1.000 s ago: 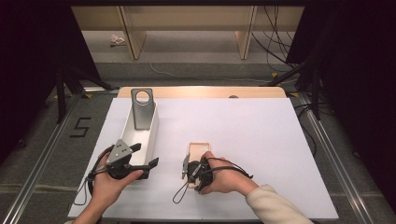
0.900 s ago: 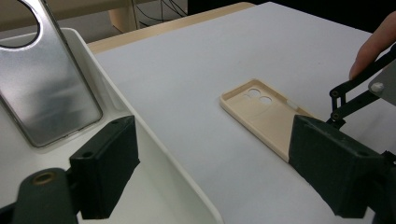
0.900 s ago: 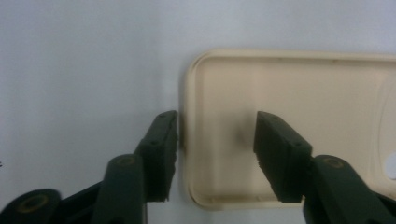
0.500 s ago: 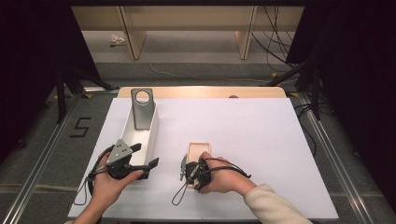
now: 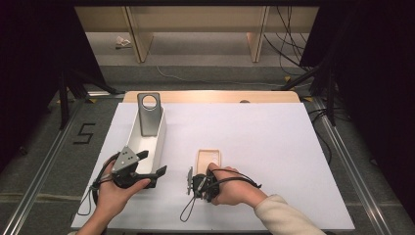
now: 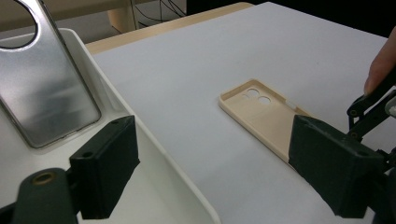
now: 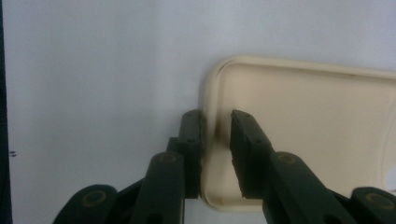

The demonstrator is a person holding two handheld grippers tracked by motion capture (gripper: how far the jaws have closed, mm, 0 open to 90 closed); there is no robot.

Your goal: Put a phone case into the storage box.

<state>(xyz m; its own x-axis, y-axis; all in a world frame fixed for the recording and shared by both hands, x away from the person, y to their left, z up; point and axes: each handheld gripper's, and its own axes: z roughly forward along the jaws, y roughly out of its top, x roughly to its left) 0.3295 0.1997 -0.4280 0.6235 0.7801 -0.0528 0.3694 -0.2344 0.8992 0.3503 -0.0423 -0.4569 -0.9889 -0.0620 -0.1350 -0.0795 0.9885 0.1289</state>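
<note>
Right claw (image 7: 217,140) astride unmarked beige phone case (image 7: 303,130) rim.

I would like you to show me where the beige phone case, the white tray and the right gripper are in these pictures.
beige phone case (image 6: 261,114): left gripper view, on its inner floor.
white tray (image 5: 161,134): high view, on its right wall.
right gripper (image 7: 217,130): right gripper view, between the jaw tips, which straddle the case's side wall.

A white sheet (image 5: 274,147) is covering the wooden table (image 5: 210,96). Beyond it, wooden shelving (image 5: 195,22) is standing with black cables (image 5: 288,44) hanging at one end, and a "5" (image 5: 84,133) is showing on the grey floor (image 5: 44,156).
</note>
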